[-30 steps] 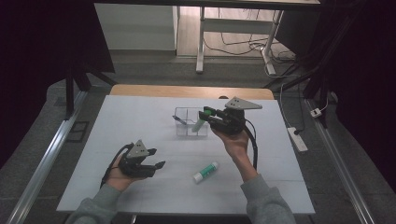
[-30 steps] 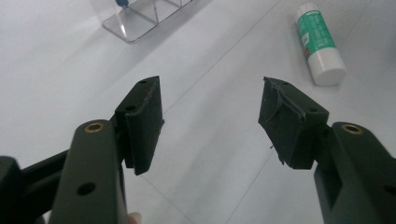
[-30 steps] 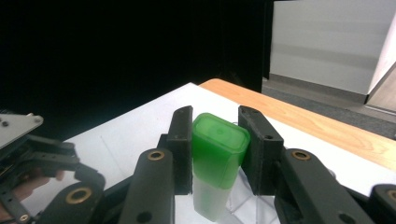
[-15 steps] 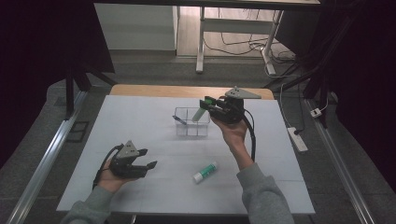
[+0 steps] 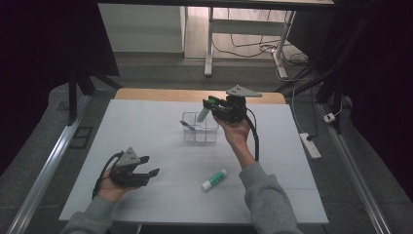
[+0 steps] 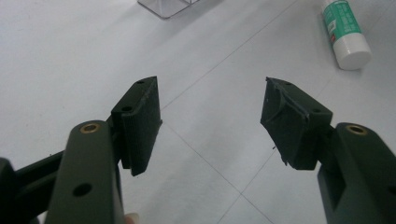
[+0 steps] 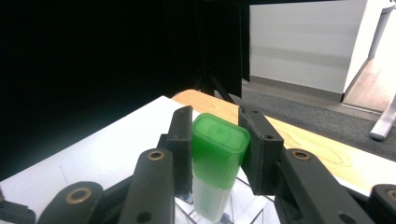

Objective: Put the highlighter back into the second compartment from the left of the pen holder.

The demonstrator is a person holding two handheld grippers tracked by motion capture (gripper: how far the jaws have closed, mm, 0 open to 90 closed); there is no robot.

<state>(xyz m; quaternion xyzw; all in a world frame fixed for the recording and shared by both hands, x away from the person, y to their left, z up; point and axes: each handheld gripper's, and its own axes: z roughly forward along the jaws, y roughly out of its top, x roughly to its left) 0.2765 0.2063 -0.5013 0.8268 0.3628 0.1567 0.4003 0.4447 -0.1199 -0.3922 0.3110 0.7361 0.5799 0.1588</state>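
A white table [image 5: 160, 126] carries a small clear plastic organizer [image 5: 198, 127] set toward its far middle, the landmark here. Directly above the organizer's right side, the right gripper [image 5: 210, 108] holds a green-capped stick [image 5: 206, 109], fingers [image 7: 181, 135] pinching it just under the cap. The stick's long axis runs nearly upright, slightly tilted, its white lower end pointing down into an open compartment; whether it already touches the bottom cannot be told. A second green-and-white glue stick [image 5: 214, 179] lies flat on the table, well nearer the person than the organizer. The left gripper [image 5: 146, 172] rests low, near-left of the organizer, fingers [image 6: 140, 121] spread and holding nothing.
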